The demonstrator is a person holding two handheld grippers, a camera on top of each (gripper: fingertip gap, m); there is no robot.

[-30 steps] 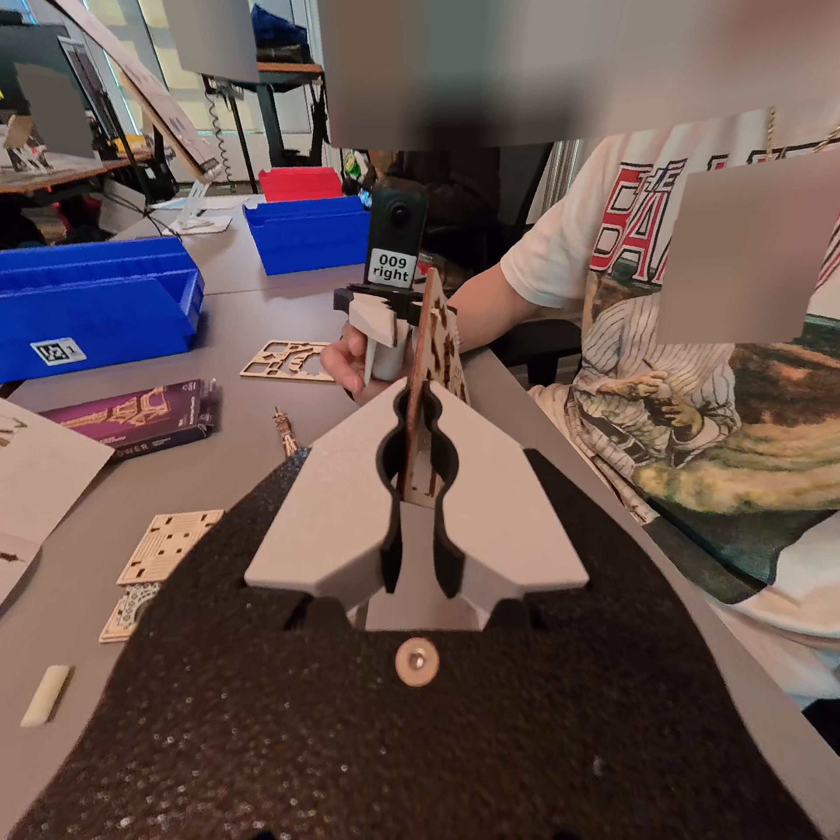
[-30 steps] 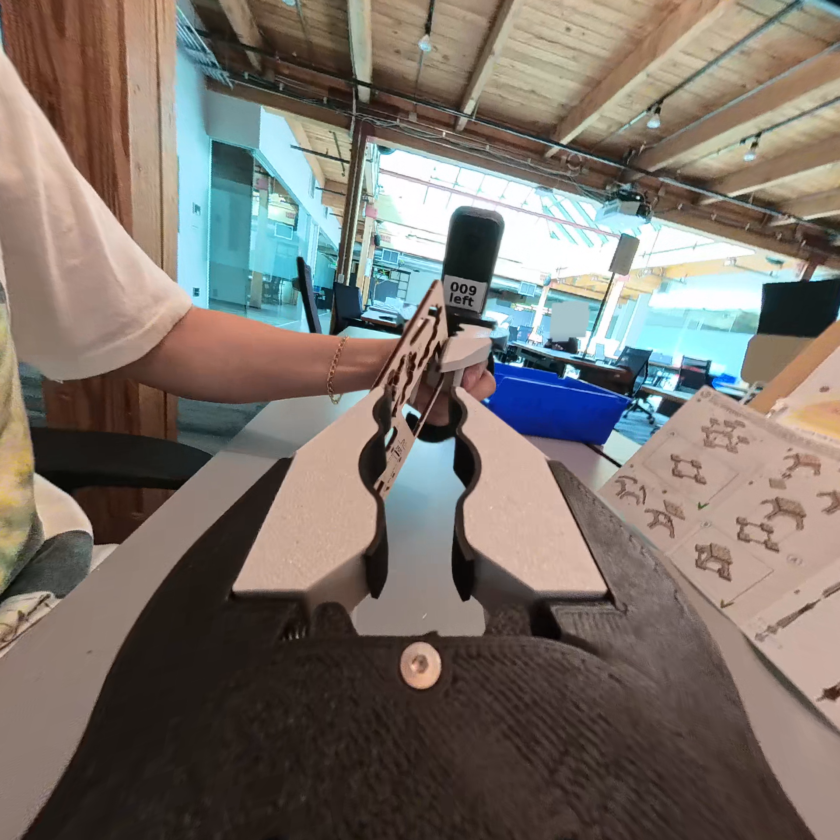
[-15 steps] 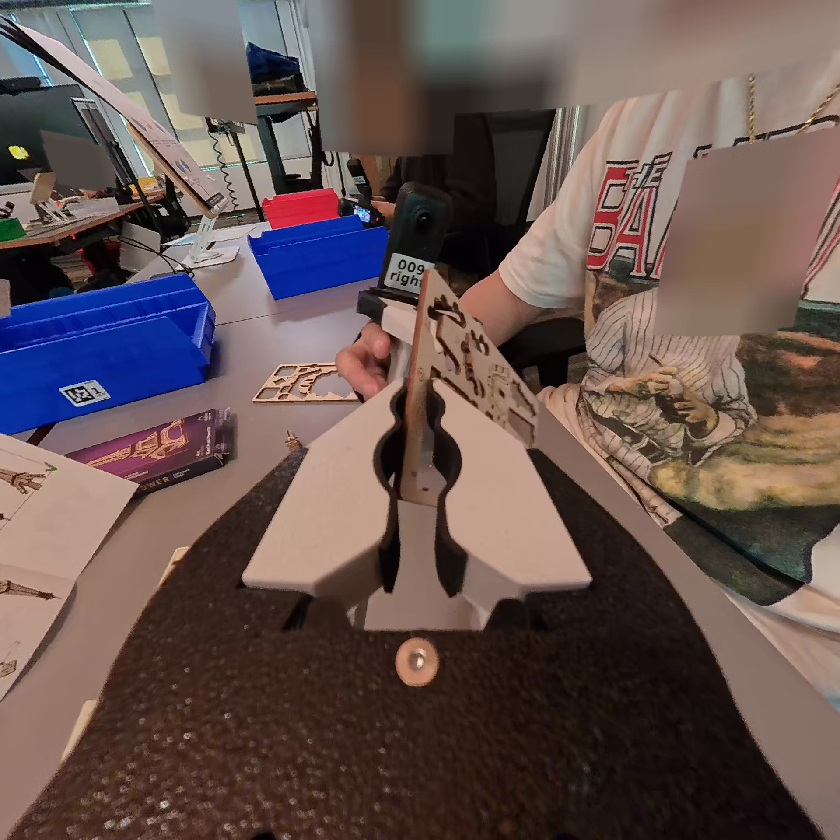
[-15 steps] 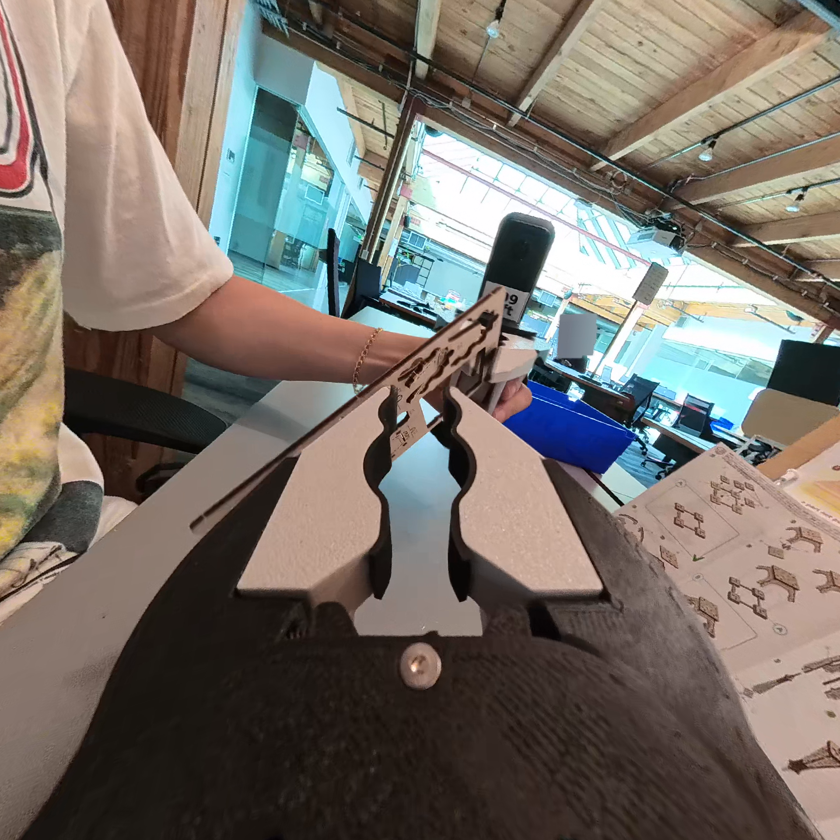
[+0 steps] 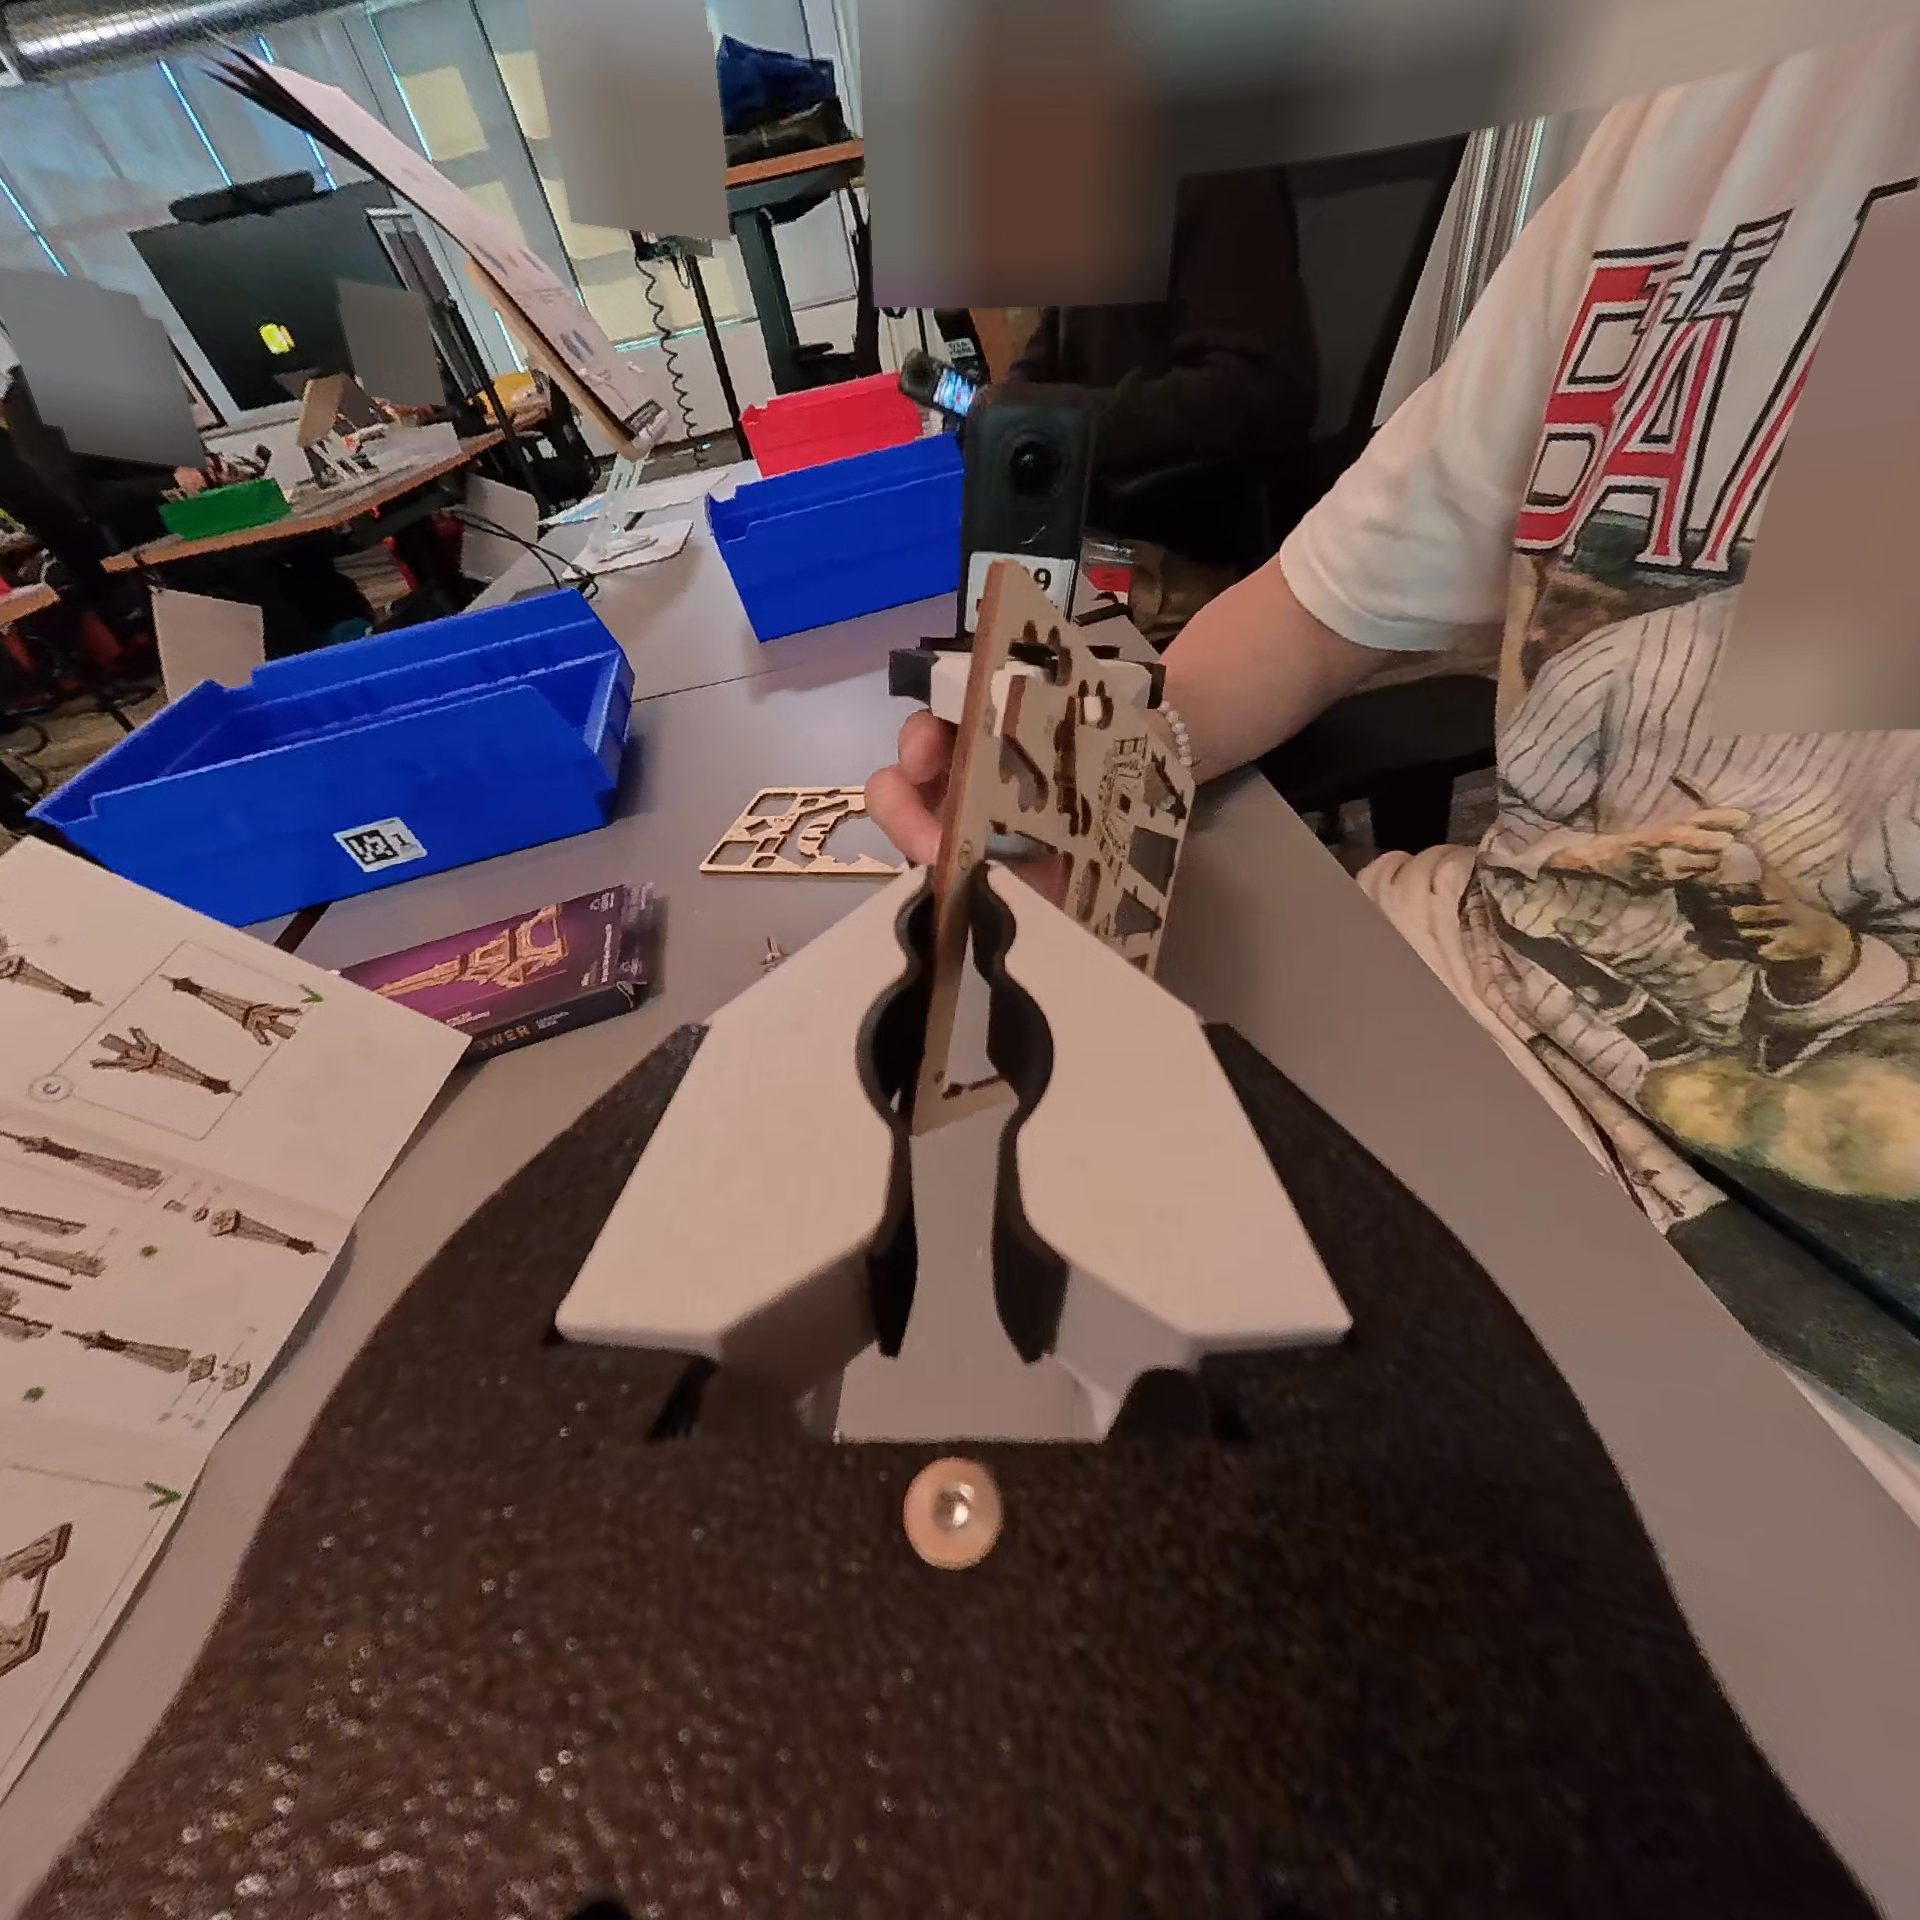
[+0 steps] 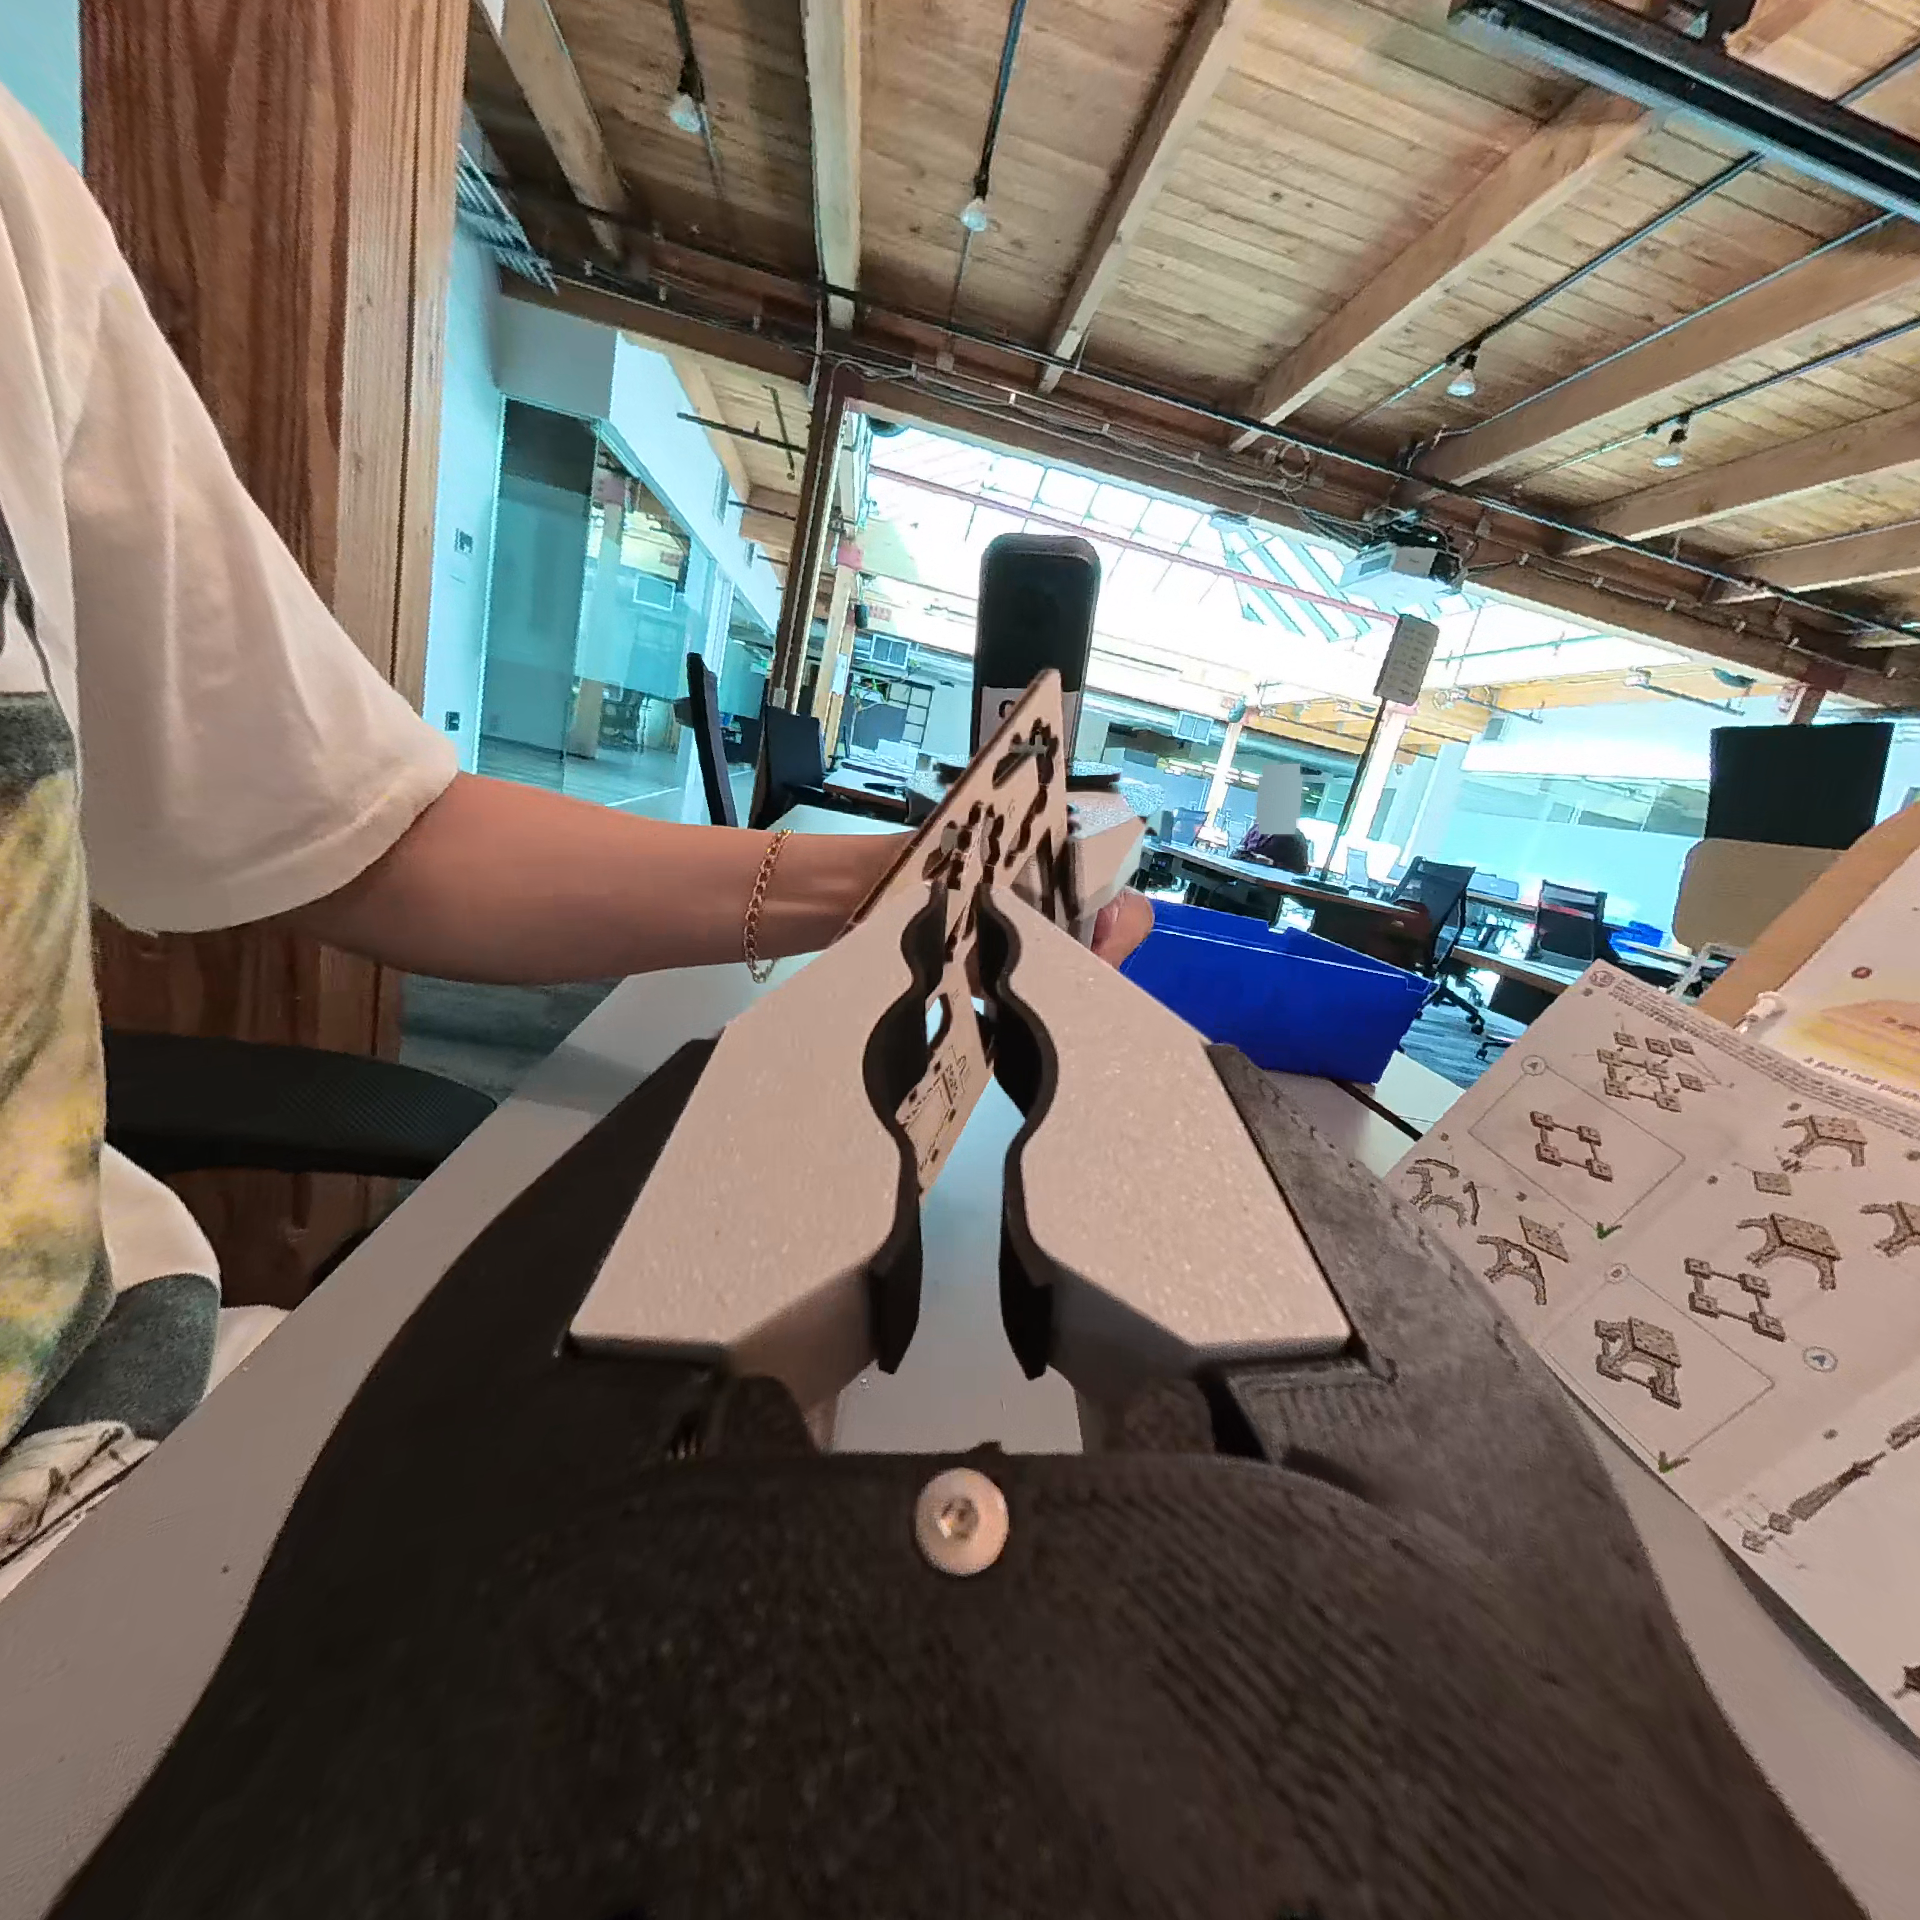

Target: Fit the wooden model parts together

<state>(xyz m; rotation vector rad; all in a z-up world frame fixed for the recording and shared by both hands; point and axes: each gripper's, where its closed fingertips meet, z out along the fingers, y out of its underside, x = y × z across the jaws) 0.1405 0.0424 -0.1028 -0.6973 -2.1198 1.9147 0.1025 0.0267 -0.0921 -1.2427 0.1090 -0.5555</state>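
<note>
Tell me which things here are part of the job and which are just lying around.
Part of the job:
wooden sheet, held by both grippers
left gripper
right gripper
spare sheet on the table
instructions

Lying around:
blue bins
red bin
purple box

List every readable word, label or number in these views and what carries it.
I will not copy writing; these bear it:
White label on the far camera, half hidden by the wooden sheet.
Sticker on the blue bin.
Purple box.
Shirt print.
Instruction sheet: too small.
</note>
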